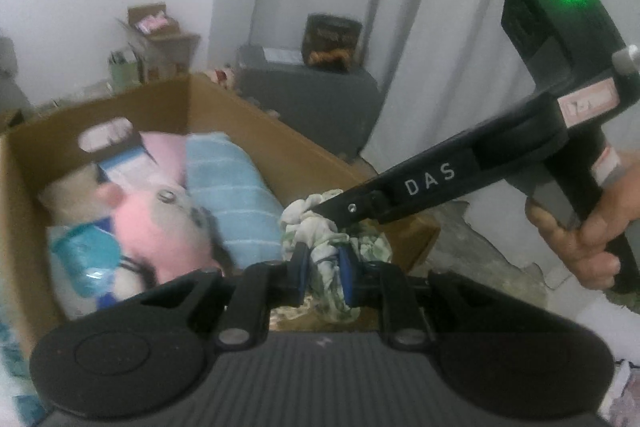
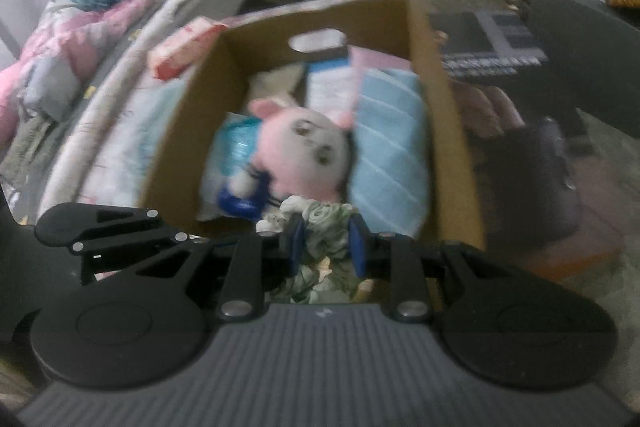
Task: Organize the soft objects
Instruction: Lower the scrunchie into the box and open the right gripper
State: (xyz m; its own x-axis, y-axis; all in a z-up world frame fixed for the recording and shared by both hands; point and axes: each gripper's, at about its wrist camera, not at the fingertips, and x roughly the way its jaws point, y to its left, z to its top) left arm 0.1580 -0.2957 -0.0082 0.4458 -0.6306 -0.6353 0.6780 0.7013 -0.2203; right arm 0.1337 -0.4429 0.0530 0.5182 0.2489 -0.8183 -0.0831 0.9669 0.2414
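Observation:
A white-and-green patterned cloth (image 1: 320, 255) hangs bunched at the near right corner of a cardboard box (image 1: 260, 115). My left gripper (image 1: 323, 269) is shut on it. My right gripper (image 2: 326, 247) is shut on the same cloth (image 2: 326, 227); its black body (image 1: 424, 183) reaches in from the right in the left wrist view. In the box lie a pink plush toy (image 2: 304, 151), a blue striped towel (image 2: 392, 155) and a blue packet (image 2: 236, 147). The plush (image 1: 148, 227) and towel (image 1: 232, 195) also show in the left wrist view.
A bed with pink and blue bedding (image 2: 80, 27) lies left of the box. A grey cabinet (image 1: 312, 103) stands behind the box by grey curtains (image 1: 400, 7). A dark bag (image 2: 540, 179) and a patterned mat (image 2: 492, 43) lie to the right.

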